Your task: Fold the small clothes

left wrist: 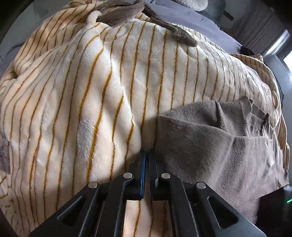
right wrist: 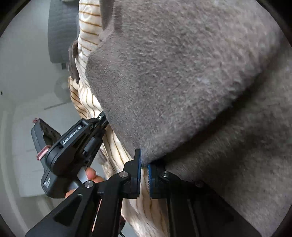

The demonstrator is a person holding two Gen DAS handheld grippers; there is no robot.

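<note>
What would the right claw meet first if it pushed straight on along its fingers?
Nothing free lies ahead: the right claw is already shut on an edge of the grey fleece garment, so that garment fills its line. The cream striped fleece hangs just left; depth behind is unclear.

A bed with grey-lilac sheets (left wrist: 197, 20) lay along the far side, a pale round cushion (left wrist: 195, 3) at its head. Grey curtains (left wrist: 259, 25) hung beside a bright window (left wrist: 288, 60) on the right. Below, the floor (right wrist: 21, 87) was pale and glossy, and a dark quilted seat (right wrist: 62, 32) stood on it.
</note>
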